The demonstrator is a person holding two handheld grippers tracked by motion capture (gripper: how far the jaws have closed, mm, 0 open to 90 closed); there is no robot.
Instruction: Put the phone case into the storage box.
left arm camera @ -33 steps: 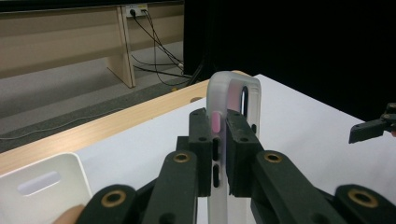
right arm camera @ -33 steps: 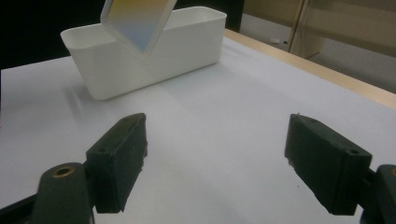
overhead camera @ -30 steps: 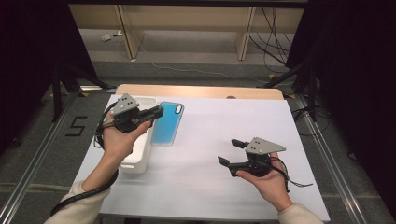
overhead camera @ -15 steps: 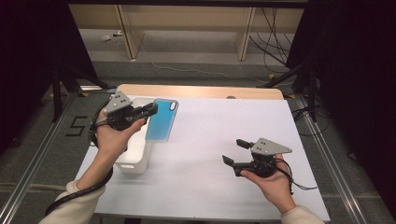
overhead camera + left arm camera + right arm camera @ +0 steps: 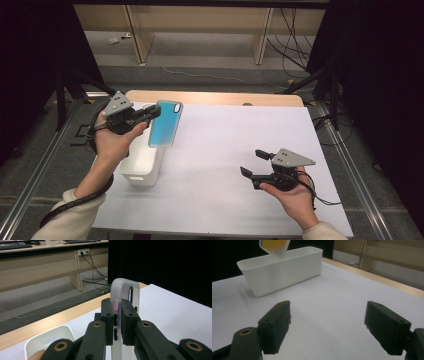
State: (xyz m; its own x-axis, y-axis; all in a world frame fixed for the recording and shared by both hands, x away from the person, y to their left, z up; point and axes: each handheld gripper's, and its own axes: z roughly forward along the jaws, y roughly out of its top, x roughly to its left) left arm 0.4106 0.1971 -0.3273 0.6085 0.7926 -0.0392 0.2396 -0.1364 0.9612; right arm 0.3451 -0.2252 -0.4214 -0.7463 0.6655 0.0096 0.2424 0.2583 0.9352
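In the high view, the left gripper (image 5: 152, 114) partly covered the long white plastic bin (image 5: 142, 167), and its jaws pinched the blue translucent phone case (image 5: 165, 123) above the bin's far end. The right gripper (image 5: 254, 163) hung wide open, holding nothing, over the white table sheet (image 5: 225, 140).

In the left gripper view, the case (image 5: 125, 290) stood edge-on, frosted and rounded, its lower end cut off.

In the right gripper view, only the case's corner (image 5: 274, 247) showed, looking amber. No writing was legible.
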